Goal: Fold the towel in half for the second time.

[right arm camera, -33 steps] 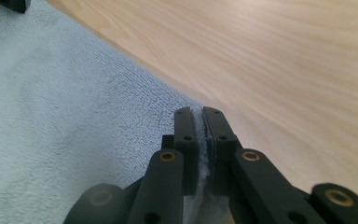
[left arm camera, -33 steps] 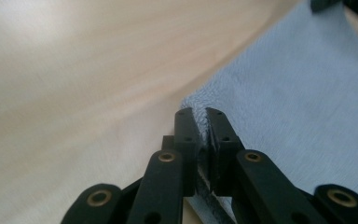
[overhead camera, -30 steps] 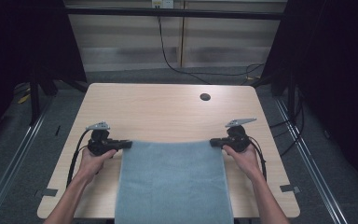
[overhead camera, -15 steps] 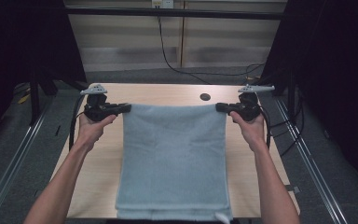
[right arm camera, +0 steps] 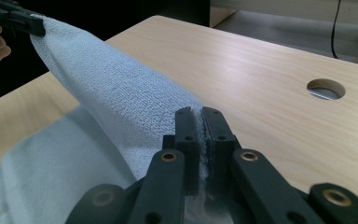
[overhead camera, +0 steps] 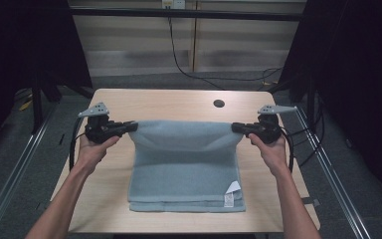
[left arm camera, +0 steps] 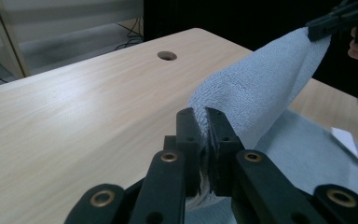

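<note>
Pinching the towel (overhead camera: 186, 164) at its two far corners: left gripper (overhead camera: 129, 126), right gripper (overhead camera: 236, 128). Bare table (overhead camera: 179, 102) lies beyond. Towel's near edge stays on wood; label (overhead camera: 229, 199) print unreadable.

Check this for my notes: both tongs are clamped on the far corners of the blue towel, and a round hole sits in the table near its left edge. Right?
Not quite: the hole lies toward the table's far right, as the high view shows. The rest holds: the left tongs and right tongs are clamped on the far corners of the blue towel.
</note>
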`<action>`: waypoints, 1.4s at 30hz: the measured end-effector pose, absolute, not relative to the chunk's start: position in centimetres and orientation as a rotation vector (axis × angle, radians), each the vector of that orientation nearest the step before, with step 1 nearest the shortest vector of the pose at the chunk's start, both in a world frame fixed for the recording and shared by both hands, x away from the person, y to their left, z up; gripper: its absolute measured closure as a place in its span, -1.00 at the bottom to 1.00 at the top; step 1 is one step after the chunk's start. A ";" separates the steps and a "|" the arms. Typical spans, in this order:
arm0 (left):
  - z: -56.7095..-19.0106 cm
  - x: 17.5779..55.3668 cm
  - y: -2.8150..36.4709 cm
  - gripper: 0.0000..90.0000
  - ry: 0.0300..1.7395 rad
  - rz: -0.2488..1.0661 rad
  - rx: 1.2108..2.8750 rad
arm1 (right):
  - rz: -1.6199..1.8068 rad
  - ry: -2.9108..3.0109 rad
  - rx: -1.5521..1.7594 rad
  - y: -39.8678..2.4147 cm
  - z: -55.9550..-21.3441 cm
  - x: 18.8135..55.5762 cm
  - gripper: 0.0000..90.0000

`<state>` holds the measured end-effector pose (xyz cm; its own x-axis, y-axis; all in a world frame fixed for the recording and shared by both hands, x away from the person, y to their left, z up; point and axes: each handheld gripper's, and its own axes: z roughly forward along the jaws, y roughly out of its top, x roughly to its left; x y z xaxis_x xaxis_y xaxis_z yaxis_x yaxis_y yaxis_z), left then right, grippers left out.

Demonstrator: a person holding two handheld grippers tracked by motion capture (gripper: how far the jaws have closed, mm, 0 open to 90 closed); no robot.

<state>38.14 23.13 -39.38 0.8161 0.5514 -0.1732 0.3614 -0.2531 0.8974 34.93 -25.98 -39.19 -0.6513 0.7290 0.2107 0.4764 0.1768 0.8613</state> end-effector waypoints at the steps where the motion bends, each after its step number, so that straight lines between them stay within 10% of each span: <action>1: -39.5 37.7 23.2 0.90 0.686 0.198 1.866 | 1.481 2.196 1.159 -26.1 -39.2 34.4 0.92; 25: -47.4 27.3 24.1 0.83 0.759 -0.017 2.001 | 1.369 2.371 1.154 -25.2 -46.1 22.8 0.63; 42: -48.0 27.8 28.2 -0.26 0.982 0.146 1.880 | 1.490 2.045 1.324 -28.4 -45.8 21.3 -0.04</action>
<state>27.79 28.20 -47.98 0.6671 0.6821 -0.2995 0.5653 -0.2017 0.7999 21.34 -28.41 -45.81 -0.5380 0.7978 0.2721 0.5036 0.0454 0.8627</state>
